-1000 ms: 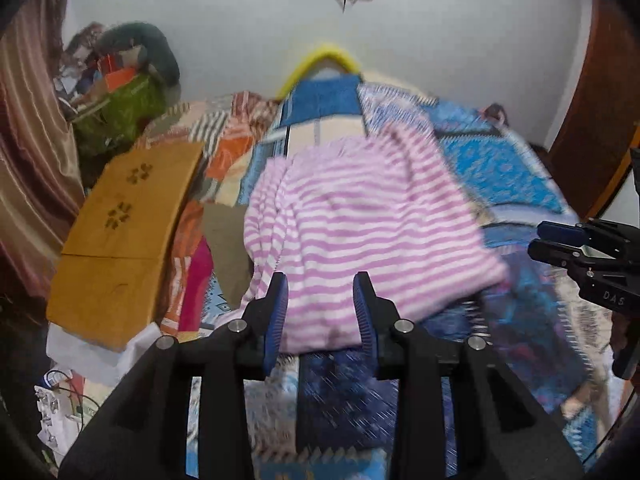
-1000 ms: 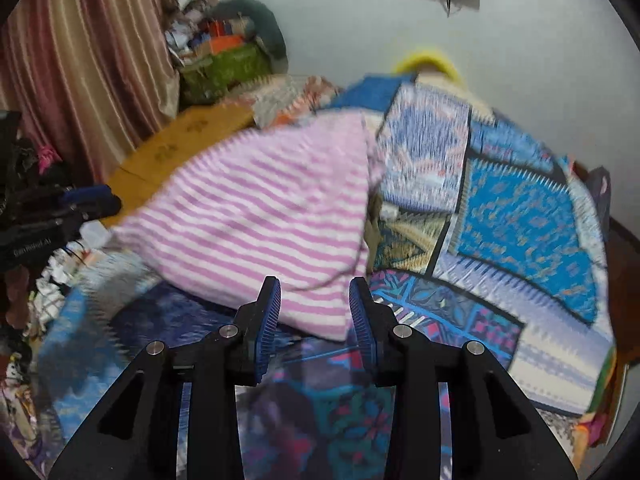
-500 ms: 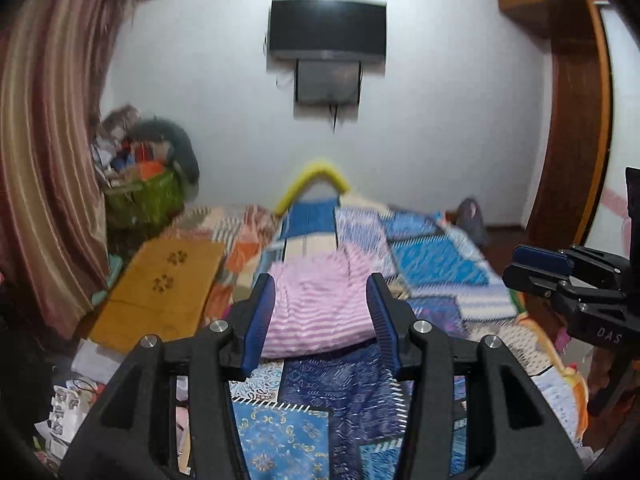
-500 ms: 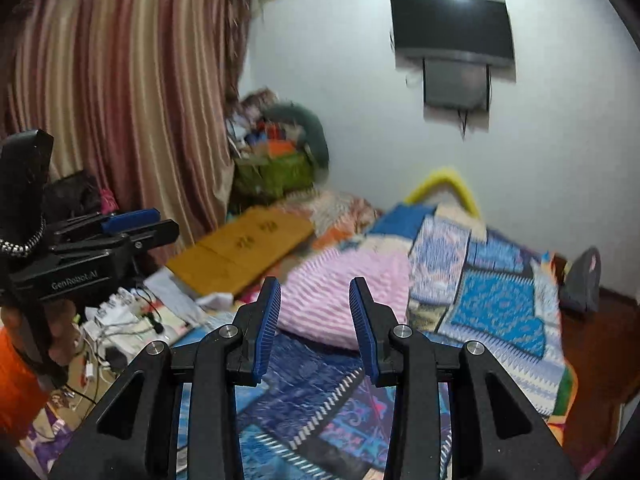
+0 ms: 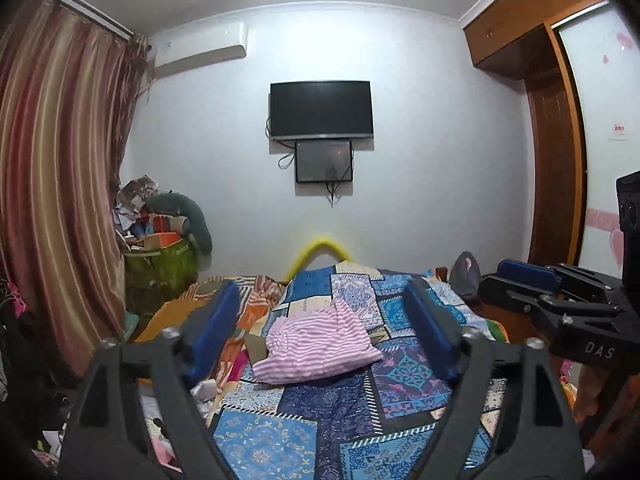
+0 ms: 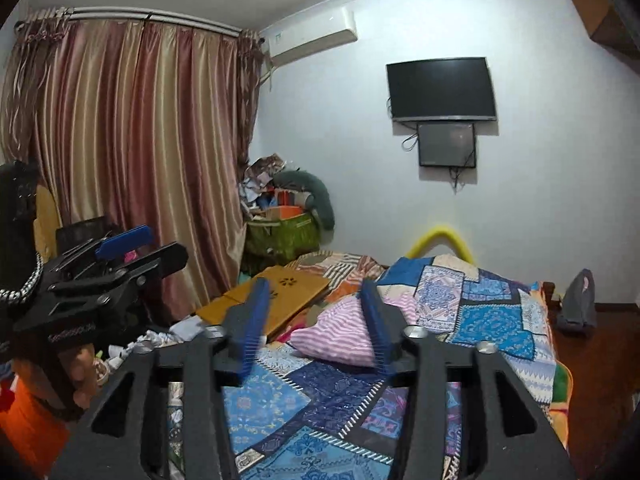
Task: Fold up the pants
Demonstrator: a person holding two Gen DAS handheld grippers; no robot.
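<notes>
The pants [image 5: 318, 346], pink and white striped, lie folded into a compact bundle on the bed [image 5: 328, 412], resting on a blue patchwork quilt near its middle, with nothing touching them. In the right wrist view the same bundle [image 6: 340, 338] shows partly behind the gripper's fingers. Just left of the pants, at the bed's edge, sits a flat orange-brown board [image 6: 276, 294] with small flower-shaped cutouts. A yellow curved headboard [image 5: 318, 250] rises at the far end of the bed.

The left gripper [image 5: 324, 332] is held above the near end of the bed, well apart from the pants; its jaws are opening, already wide, with nothing between them. The right gripper [image 6: 316, 322] is likewise raised and clear of the fabric, its jaws opening to a moderate gap and empty.

On the far wall hangs a dark television [image 5: 322, 110] with a smaller screen under it. Striped curtains [image 6: 132, 160] cover the left side, and a green basket [image 6: 282, 236] heaped with clutter stands in the corner
</notes>
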